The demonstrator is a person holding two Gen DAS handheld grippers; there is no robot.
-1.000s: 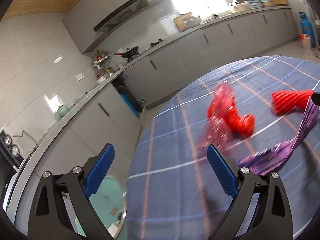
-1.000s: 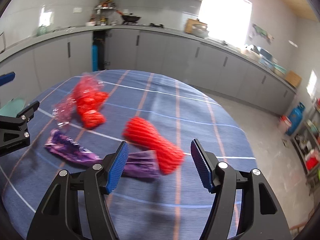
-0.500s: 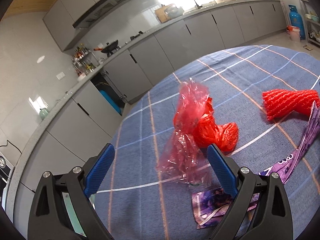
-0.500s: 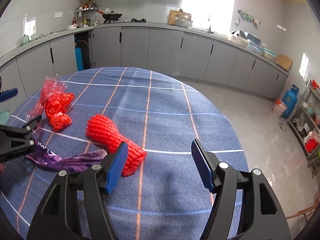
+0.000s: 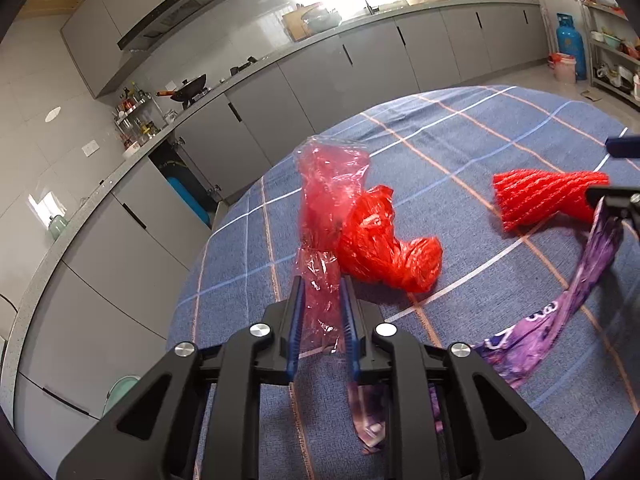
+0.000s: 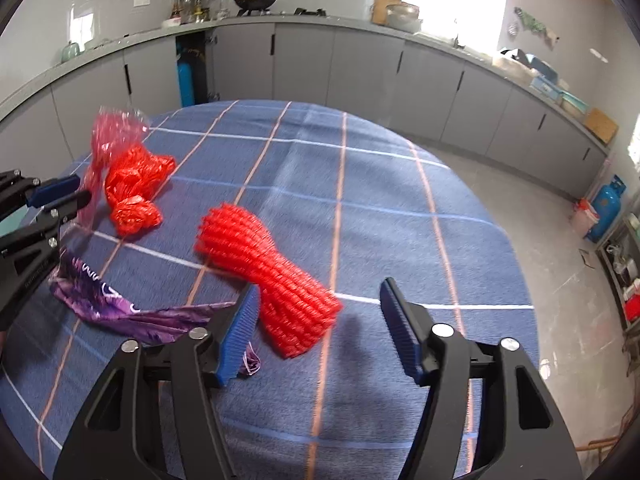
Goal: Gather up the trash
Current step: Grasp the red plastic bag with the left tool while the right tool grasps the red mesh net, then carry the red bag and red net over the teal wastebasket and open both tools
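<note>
My left gripper [image 5: 322,292] is shut on the lower end of a clear pink plastic wrapper [image 5: 328,200], which stands up from the blue plaid tablecloth [image 5: 460,140]. A crumpled red plastic bag [image 5: 384,244] lies against it. A red foam net sleeve [image 6: 268,276] lies in the middle of the table; my right gripper [image 6: 316,312] is open just above its near end. A purple wrapper [image 6: 132,312] lies flat to the left of the sleeve. In the right wrist view the left gripper [image 6: 60,196] holds the pink wrapper [image 6: 108,140].
The round table's edge [image 6: 520,280] drops to a grey floor on the right. Grey kitchen cabinets [image 6: 360,64] run along the walls. A blue gas cylinder [image 6: 606,212] stands at the far right. A pale green bin [image 5: 120,392] sits below the table's left edge.
My left gripper has closed on the pink wrapper; it was open before. My right gripper has moved in over the red net sleeve and stays open.
</note>
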